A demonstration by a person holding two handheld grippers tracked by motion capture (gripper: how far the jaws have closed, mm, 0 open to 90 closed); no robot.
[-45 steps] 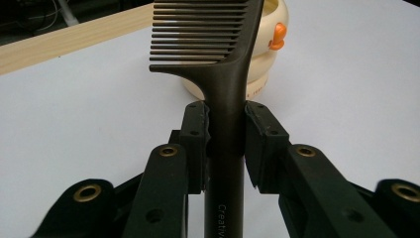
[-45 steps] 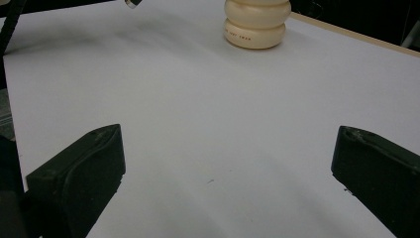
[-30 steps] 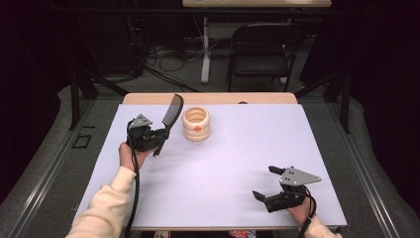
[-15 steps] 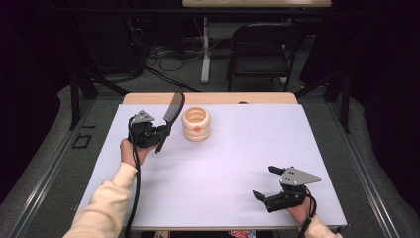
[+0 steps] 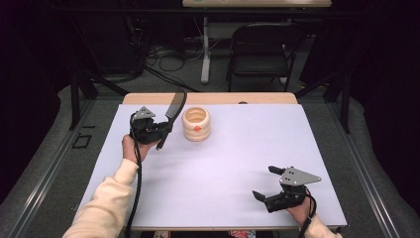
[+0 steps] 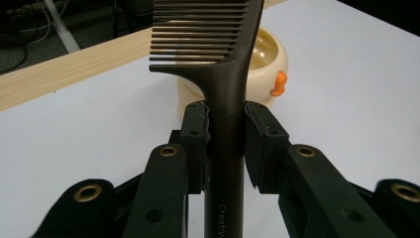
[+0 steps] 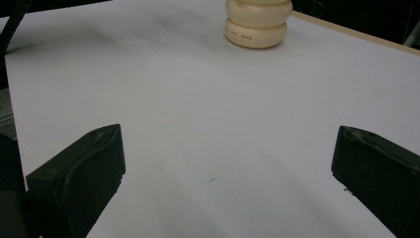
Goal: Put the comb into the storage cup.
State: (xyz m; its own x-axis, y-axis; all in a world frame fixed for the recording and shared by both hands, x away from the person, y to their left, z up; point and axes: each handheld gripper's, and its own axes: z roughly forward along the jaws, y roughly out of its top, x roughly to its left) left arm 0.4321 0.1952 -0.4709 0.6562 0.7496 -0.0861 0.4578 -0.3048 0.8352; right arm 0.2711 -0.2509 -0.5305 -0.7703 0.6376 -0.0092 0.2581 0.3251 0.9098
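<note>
comb (image 6: 225,74) top cut off, handle pinched by left gripper (image 6: 225,144); right gripper (image 7: 228,163) spread wide.

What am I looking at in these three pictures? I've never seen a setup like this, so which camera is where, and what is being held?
There is no robot arm here. A person sits at a table and holds a two-jaw tool in each hand. The high view looks down from above the person's side; the other two cameras ride on the tools and look along their black jaws.

The left hand-held gripper is shut on the handle of a dark comb, teeth end up, held above the white table beside a cream ribbed cup with a small orange piece on its side. In the left gripper view the pads press on the handle from both sides.

The right hand-held gripper sits near the table's front right with its jaws wide open, holding nothing.
</note>
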